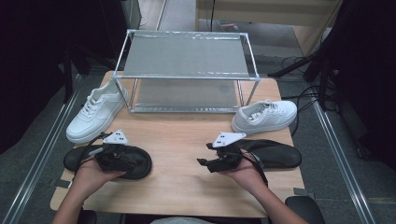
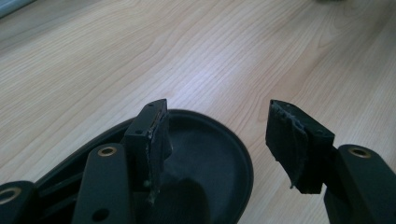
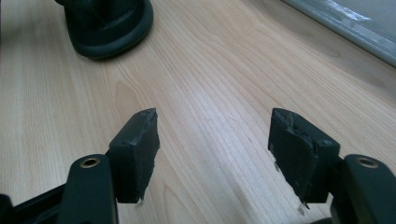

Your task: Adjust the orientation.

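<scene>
The left hand-held gripper (image 1: 122, 158) hovers over the left black sandal (image 1: 74, 157), hiding its middle and strap in the high view. Its own view (image 2: 217, 135) shows the rounded end of the sandal (image 2: 210, 158) under the jaws, which stand wide apart with nothing pressed between the pads. That sandal lies at the near-left of the surface (image 1: 182, 140), long axis running left to right. The right hand-held gripper (image 1: 209, 163) is also wide open and empty, covering one end of the right sandal (image 1: 280, 154), which lies the same way at the near-right. In the right gripper view (image 3: 215, 140), the left sandal (image 3: 112, 32) shows cut off at the top. Two white sneakers (image 1: 95, 116) (image 1: 264, 115) flank a metal rack (image 1: 187, 70).
</scene>
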Available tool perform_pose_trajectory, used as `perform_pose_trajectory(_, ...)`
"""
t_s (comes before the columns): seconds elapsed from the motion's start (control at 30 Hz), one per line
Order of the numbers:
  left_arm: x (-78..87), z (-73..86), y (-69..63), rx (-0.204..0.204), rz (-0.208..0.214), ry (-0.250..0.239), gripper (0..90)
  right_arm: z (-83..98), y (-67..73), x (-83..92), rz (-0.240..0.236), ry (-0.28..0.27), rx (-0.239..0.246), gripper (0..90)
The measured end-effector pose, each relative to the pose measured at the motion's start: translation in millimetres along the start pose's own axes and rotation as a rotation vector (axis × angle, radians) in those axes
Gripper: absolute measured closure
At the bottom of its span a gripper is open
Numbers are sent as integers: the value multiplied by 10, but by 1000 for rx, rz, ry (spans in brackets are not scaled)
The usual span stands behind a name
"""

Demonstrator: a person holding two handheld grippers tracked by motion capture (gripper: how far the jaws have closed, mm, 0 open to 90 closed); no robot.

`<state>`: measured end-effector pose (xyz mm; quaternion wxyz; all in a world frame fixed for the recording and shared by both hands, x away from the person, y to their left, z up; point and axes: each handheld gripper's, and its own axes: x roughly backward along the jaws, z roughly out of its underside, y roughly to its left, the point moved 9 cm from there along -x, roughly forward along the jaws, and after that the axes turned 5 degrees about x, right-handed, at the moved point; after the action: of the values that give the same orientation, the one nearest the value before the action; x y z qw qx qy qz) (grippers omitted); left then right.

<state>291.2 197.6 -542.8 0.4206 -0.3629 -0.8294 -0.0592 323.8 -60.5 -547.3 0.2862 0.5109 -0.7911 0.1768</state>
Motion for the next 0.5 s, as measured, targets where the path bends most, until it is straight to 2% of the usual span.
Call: perform_pose_trajectory(0.5,212,205,142,65,-43,-19,411,-47,63,-108,-23,23,39,347)
